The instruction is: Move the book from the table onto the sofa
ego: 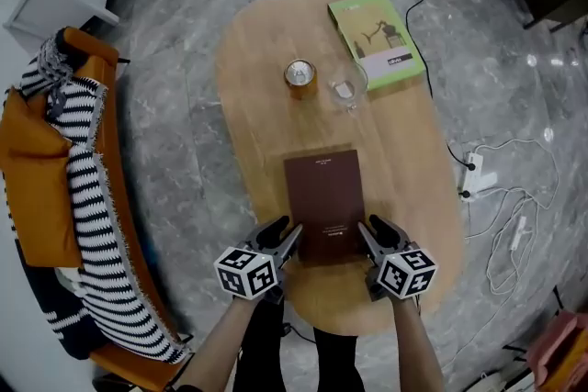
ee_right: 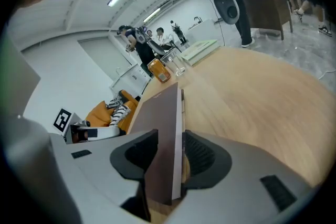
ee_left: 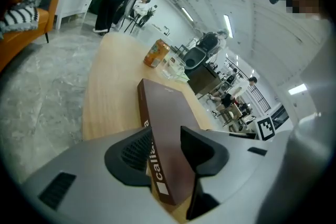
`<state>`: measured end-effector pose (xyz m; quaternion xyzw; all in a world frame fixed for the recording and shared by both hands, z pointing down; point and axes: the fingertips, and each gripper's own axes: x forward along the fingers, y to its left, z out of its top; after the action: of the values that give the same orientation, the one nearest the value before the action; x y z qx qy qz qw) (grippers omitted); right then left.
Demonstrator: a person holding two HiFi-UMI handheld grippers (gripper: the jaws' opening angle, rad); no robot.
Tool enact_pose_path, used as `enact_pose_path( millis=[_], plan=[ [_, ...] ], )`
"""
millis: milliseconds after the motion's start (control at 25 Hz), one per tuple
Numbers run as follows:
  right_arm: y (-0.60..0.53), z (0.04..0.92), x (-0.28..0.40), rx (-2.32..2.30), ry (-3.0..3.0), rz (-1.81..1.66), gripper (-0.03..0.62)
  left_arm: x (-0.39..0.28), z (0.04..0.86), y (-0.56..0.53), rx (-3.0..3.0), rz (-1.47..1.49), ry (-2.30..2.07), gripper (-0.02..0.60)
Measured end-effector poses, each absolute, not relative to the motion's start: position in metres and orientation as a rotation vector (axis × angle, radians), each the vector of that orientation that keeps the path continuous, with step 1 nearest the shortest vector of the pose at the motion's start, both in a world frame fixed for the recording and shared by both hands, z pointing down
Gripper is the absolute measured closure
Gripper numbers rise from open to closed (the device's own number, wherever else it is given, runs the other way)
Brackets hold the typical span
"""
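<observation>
1. While the book (ego: 322, 202) lies flat at the table's (ego: 266, 78) near end, nothing is lifted yet.
2. Left gripper (ego: 288, 234) and right gripper (ego: 371, 232) stand with jaws apart, straddling the book's 2 side edges, unclamped.
3. Left to do: clamp, lift, carry to the sofa (ego: 32, 197) left of the table.
4. Book: maroon, matte, rectangular. Table: oval, smooth pale wood. Sofa: orange, soft.
</observation>
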<state>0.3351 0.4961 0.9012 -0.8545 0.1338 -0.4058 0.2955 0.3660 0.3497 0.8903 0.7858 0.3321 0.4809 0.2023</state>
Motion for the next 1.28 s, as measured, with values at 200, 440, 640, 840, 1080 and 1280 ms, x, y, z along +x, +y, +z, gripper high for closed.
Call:
enact_pose_path(
  millis=[200, 440, 640, 840, 1080, 1280],
  plan=[
    [0.492, 0.913, 0.342, -2.221, 0.374, -1.094, 0.441, 0.363, 0.913, 0.352, 2.064, 1.411, 0.891, 0.42],
    [0.488, 0.918, 0.344, -2.192, 0.423, -1.093, 0.471, 0.361, 0.928, 0.351, 1.979, 1.424, 0.853, 0.42],
    [0.487, 0.917, 0.344, -2.179, 0.445, -1.102, 0.485, 0.361, 0.929, 0.351, 1.928, 1.424, 0.871, 0.42],
    [0.486, 0.914, 0.343, -2.179, 0.441, -1.1, 0.5, 0.36, 0.928, 0.349, 1.925, 1.435, 0.88, 0.433],
    [0.487, 0.884, 0.343, -2.189, 0.452, -1.075, 0.508, 0.356, 0.906, 0.349, 1.923, 1.439, 0.887, 0.442],
    [0.486, 0.854, 0.337, -2.182, 0.453, -1.064, 0.509, 0.354, 0.872, 0.348, 1.936, 1.44, 0.93, 0.444]
  ],
)
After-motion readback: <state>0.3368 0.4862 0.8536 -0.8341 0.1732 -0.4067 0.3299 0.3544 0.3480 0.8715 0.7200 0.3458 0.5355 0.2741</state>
